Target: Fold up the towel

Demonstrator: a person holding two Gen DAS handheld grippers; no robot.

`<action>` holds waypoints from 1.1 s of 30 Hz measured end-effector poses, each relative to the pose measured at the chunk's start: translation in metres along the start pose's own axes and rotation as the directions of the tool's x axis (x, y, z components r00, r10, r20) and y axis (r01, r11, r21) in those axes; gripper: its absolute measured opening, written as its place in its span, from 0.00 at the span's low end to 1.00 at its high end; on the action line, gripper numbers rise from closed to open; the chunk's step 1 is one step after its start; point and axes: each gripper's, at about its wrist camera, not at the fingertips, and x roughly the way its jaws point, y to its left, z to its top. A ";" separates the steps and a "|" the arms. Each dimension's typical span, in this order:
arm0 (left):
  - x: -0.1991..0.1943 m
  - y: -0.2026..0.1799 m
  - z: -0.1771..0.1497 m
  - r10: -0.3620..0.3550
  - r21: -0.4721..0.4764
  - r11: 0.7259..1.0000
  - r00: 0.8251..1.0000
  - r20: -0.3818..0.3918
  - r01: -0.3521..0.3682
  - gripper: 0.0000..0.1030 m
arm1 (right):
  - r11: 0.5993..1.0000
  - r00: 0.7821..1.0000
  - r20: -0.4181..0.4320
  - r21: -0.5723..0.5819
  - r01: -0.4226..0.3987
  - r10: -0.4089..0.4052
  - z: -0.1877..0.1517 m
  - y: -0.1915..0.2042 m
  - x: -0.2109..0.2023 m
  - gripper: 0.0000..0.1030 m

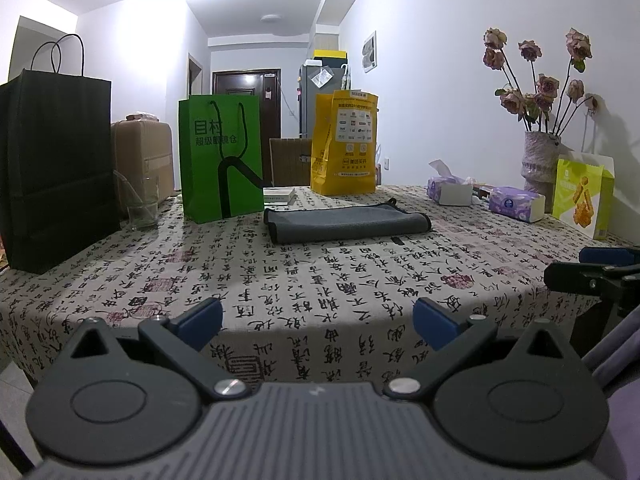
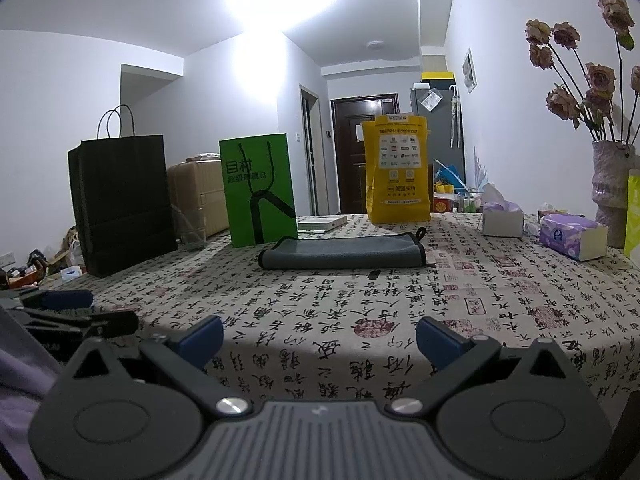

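A grey towel [image 1: 346,222] lies folded flat on the calligraphy-print tablecloth [image 1: 312,280], toward the far middle of the table. It also shows in the right wrist view [image 2: 342,254], with a small hanging loop at its far right corner. My left gripper [image 1: 318,320] is open and empty, held near the table's front edge, well short of the towel. My right gripper [image 2: 319,338] is open and empty, also at the front edge. Each gripper shows at the edge of the other's view: the right one [image 1: 600,270] and the left one [image 2: 76,312].
Behind the towel stand a black paper bag [image 1: 56,168], a green bag [image 1: 222,156] and a yellow bag [image 1: 344,144]. A glass [image 1: 142,204] stands at the left. Tissue packs [image 1: 516,202], a vase of dried roses [image 1: 540,160] and a snack bag [image 1: 582,196] stand at the right.
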 end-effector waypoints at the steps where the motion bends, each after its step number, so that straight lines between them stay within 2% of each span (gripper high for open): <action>1: 0.000 0.000 0.000 0.000 0.000 1.000 1.000 -0.001 0.000 1.00 | 1.000 1.000 0.000 0.000 0.000 0.000 0.000 0.000 -0.001 1.00; 33: 0.000 0.000 0.002 -0.006 0.000 1.000 1.000 -0.003 0.006 1.00 | 1.000 1.000 -0.002 -0.003 -0.004 0.004 -0.001 0.001 -0.003 1.00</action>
